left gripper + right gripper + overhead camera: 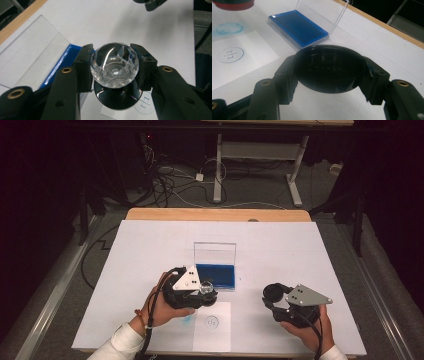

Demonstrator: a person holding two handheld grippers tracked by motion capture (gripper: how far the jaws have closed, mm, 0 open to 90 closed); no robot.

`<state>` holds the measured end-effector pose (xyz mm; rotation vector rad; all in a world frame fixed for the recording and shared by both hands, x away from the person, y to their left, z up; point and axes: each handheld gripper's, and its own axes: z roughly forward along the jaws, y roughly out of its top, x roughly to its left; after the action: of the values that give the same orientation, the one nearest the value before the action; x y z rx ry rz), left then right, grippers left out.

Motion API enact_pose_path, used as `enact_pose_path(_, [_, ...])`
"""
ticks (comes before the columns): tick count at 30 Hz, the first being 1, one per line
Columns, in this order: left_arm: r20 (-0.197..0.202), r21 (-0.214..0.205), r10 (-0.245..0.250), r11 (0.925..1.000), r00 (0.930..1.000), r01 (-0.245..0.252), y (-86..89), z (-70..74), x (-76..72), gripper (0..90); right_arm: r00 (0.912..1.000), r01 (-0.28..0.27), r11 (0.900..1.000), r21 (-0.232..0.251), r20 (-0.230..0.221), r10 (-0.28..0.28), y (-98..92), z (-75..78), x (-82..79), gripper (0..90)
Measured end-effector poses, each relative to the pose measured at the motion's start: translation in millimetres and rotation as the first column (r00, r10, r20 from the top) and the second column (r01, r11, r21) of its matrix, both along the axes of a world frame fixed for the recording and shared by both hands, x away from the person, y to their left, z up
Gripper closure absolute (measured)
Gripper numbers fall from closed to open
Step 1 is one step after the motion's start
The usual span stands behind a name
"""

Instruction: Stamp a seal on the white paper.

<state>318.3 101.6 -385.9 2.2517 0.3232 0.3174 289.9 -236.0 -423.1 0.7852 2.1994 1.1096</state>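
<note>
Roughly: one white table (280,245), one blue ink pad case (216,272) with its clear lid upright. Just left-front of it, left gripper (113,65) clamps one crystal-handled stamp (114,65). Well right of it, right gripper (329,72) clamps one black round cap (329,68). One small paper (212,330) lies in front of it.

A lab or test room: beyond the jaws, a desk (150,245) covered in white paper, loose cables (170,180) on grey carpet, an adjustable-desk frame (255,155), dark surroundings.
</note>
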Motion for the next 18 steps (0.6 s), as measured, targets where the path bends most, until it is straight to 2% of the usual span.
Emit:
enact_pose_path(3, [-0.007,0.01,-0.021,0.9997,0.9998,0.021,-1.4,-3.8,-5.4,54.7,1.0,0.001,1.0,0.0,-0.003,-0.001,0.5,-0.3,0.0,38.7])
enact_pose_path(12, [-0.024,0.003,-0.063,0.998,0.9977,0.063,-2.6,-8.9,-17.2,54.7,1.0,0.0,1.0,-0.003,-0.004,0.0,0.8,-0.5,0.2,38.6])
enact_pose_path(18, [-0.021,0.012,-0.083,0.9965,0.9964,0.083,-5.0,-14.0,-22.5,54.7,1.0,-0.003,1.0,-0.007,-0.003,0.003,1.7,-0.7,0.0,38.7])
